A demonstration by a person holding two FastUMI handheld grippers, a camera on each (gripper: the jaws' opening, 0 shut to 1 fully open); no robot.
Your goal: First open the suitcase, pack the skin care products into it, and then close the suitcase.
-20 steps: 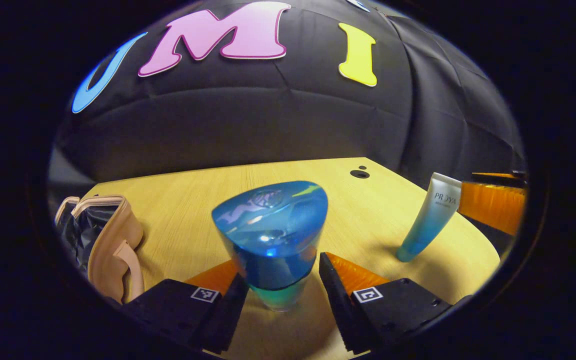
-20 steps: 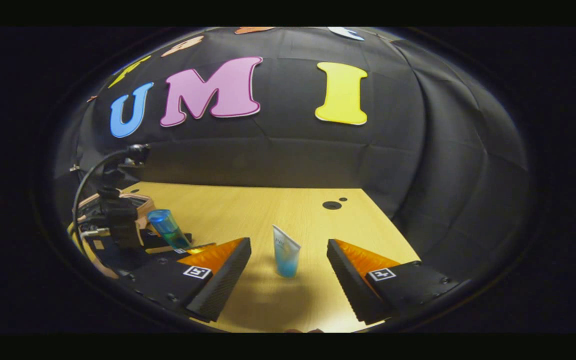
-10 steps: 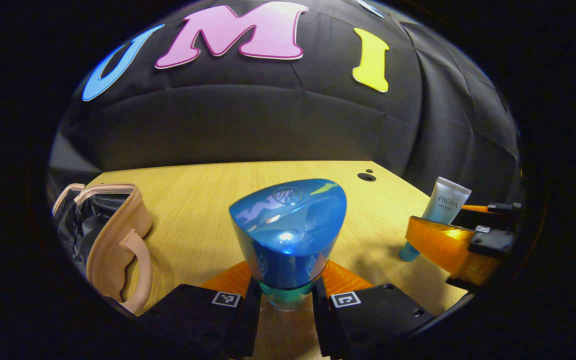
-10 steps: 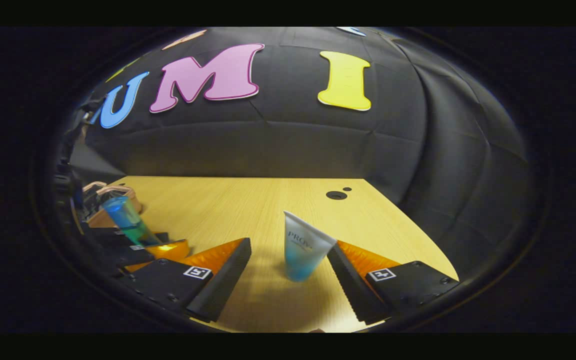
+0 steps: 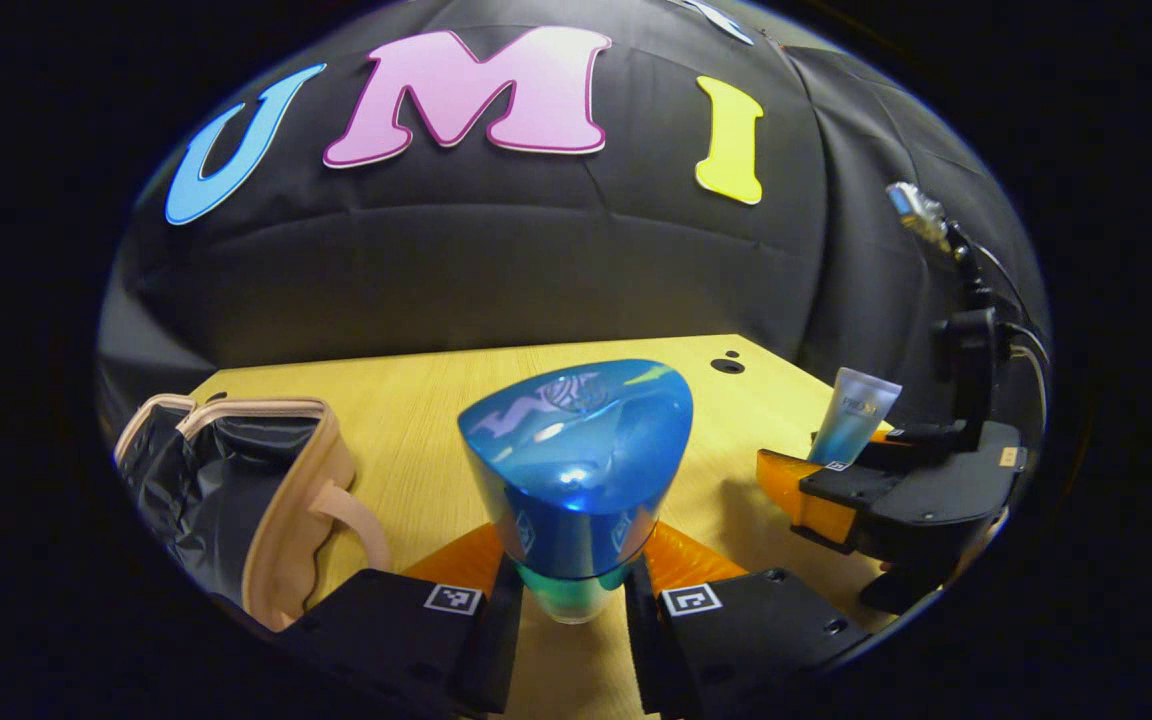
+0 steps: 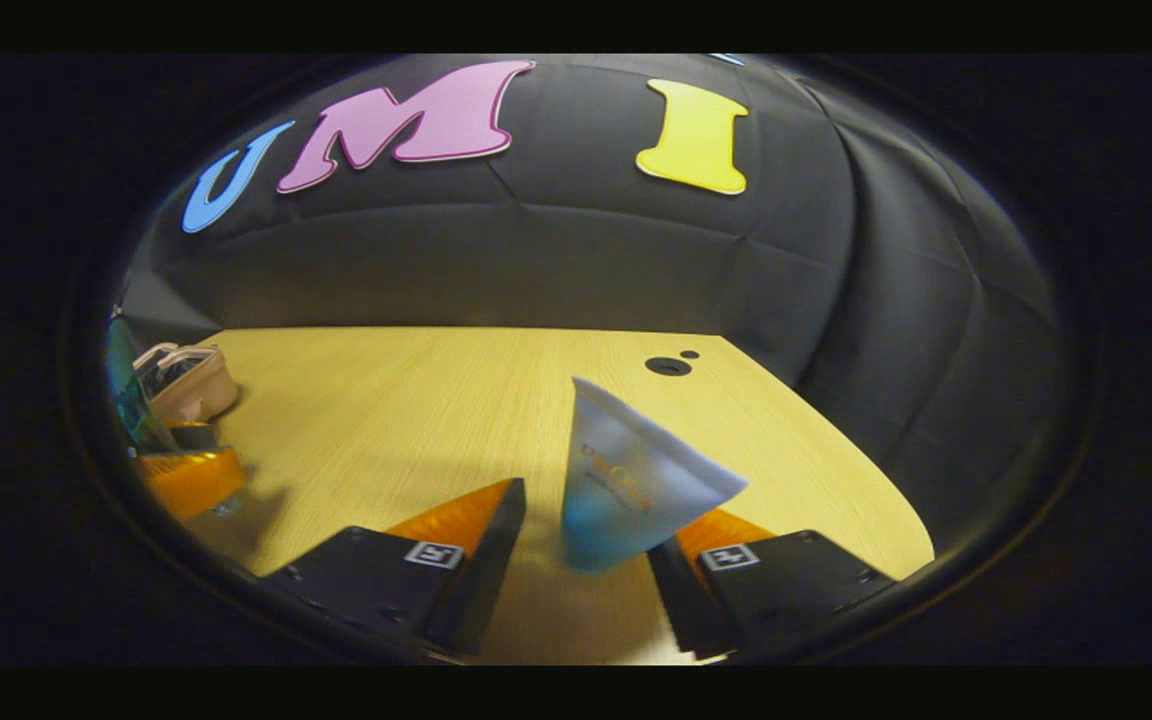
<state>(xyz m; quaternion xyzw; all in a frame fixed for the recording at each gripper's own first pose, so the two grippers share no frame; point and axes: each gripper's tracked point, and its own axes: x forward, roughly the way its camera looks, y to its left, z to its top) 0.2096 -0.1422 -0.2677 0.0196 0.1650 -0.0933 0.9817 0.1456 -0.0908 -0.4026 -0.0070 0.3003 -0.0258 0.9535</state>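
Packing step: left gripper [image 5: 564, 600] clamped on translucent blue cone-shaped bottle [image 5: 576, 470], right of open beige suitcase [image 5: 276, 480]. Right gripper [image 6: 586, 575] around blue-white tube [image 6: 626, 490], contact unclear. Next: carry both into suitcase.

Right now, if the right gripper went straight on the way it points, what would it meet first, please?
The tube, standing between the right gripper's fingers, touching one, a gap at the other. Beyond it lies bare table, then the booth wall.

No legible text on the tube [image 6: 626, 490].
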